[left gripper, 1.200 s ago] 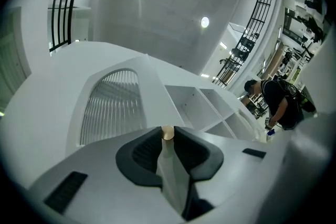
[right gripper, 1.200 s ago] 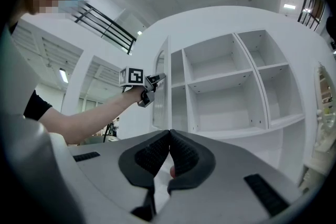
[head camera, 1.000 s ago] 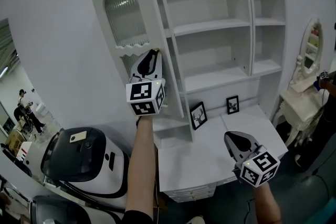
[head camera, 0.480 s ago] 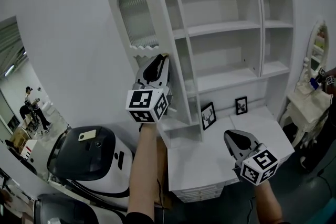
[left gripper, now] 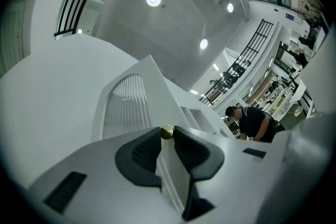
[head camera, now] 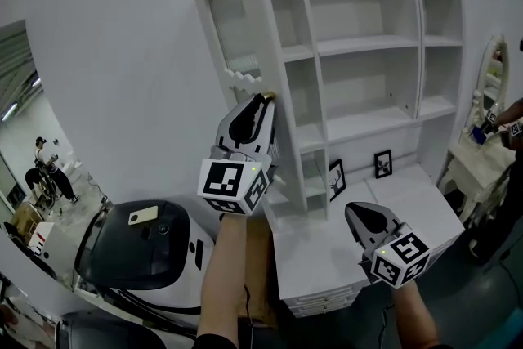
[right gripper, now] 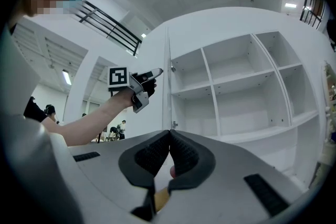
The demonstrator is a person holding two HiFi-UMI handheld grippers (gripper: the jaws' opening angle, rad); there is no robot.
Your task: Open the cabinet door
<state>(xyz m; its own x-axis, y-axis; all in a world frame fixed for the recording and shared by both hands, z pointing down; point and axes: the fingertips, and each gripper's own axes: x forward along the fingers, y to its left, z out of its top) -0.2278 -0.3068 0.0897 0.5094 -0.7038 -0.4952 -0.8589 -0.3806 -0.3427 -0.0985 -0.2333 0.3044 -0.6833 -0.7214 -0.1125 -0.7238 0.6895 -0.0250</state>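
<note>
The left gripper (head camera: 263,100) gripped the gold knob (left gripper: 167,132) of the swung-out cabinet door (head camera: 233,20), its jaws having just eased slightly apart. The right gripper (right gripper: 169,134) was empty, its jaws pressed together.

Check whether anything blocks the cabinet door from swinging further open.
Nothing visible does. The left tool grips the gold knob on the door, and only bare wall lies on the door's far side.

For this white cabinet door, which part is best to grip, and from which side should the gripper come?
Grip the gold knob at the free edge of the door, coming from its outer face. It stands out from the flat panel, so two jaws fit around it; the left gripper holds it so.
</note>
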